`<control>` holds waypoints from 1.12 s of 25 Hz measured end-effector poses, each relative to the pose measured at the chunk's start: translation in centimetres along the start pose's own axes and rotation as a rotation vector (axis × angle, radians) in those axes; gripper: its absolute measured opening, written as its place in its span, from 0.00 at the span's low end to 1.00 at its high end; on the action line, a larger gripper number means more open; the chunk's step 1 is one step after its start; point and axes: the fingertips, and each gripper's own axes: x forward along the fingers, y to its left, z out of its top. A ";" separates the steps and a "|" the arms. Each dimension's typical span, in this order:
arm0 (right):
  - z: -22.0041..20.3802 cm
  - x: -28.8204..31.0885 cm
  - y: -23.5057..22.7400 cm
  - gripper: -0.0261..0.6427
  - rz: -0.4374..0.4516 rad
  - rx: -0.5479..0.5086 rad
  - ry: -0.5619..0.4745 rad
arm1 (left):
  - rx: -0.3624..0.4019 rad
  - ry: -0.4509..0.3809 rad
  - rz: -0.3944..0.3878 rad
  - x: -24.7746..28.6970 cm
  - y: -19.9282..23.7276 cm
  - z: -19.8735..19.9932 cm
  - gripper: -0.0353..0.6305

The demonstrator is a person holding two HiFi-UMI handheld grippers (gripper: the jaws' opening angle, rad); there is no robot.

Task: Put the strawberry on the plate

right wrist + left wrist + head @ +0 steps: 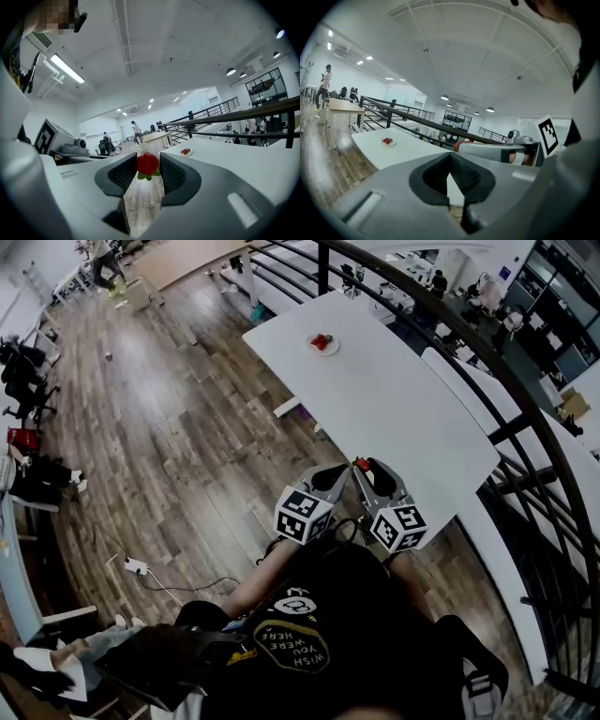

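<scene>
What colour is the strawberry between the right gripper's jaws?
Red, with green leaves beneath. The strawberry shows best in the right gripper view.

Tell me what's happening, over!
Right tongs shut on strawberry. Left tongs shut, empty. Plate far across table, something red on it. Nothing in the way.

The left gripper (337, 474) and right gripper (366, 467) are moulded in pale grey, lined with black ribbed pads (123, 174), each capped by a white cube (303, 515) of black square markers. A black, yellow-printed shirt (323, 601) is worn.
</scene>
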 end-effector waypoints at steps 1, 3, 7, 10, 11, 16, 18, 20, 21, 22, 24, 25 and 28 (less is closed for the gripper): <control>0.1 0.1 -0.4 0.27 0.003 0.003 0.003 | -0.001 0.001 -0.002 0.4 0.0 0.1 0.06; 0.2 0.4 -0.8 0.27 0.010 0.005 0.009 | -0.006 0.009 -0.005 0.9 -0.1 0.0 0.06; 0.7 1.6 -1.0 0.27 0.016 0.021 0.011 | -0.007 0.031 -0.006 1.3 0.9 0.1 0.06; 0.8 2.7 -0.7 0.27 0.018 0.031 0.010 | -0.006 0.019 0.003 1.2 2.4 1.0 0.06; 0.9 3.1 -0.7 0.27 0.017 0.030 0.010 | -0.004 0.012 0.008 1.2 3.0 1.5 0.06; 2.2 5.8 -0.3 0.27 0.003 0.031 0.002 | 0.004 -0.002 0.026 0.2 6.3 3.6 0.06; 2.3 6.9 -0.1 0.27 -0.007 0.021 0.000 | -0.003 -0.006 0.031 -0.2 7.8 3.7 0.06; 2.3 8.0 -0.1 0.27 -0.019 0.012 -0.003 | -0.009 -0.011 0.035 -0.5 9.3 3.8 0.06; 2.2 8.4 -0.1 0.27 -0.026 0.009 -0.005 | -0.011 -0.013 0.034 -0.6 9.9 3.8 0.06; 2.1 8.7 0.0 0.27 -0.034 0.008 -0.006 | -0.011 -0.014 0.030 -0.7 10.4 3.7 0.06; 2.0 9.5 0.2 0.27 -0.048 0.006 -0.008 | -0.012 -0.016 0.021 -0.9 11.4 3.5 0.06; 2.1 9.9 0.4 0.27 -0.054 0.004 -0.009 | -0.012 -0.016 0.018 -1.0 12.0 3.6 0.06; 2.3 10.6 0.7 0.27 -0.070 -0.001 -0.010 | -0.014 -0.013 0.009 -1.3 13.0 3.6 0.06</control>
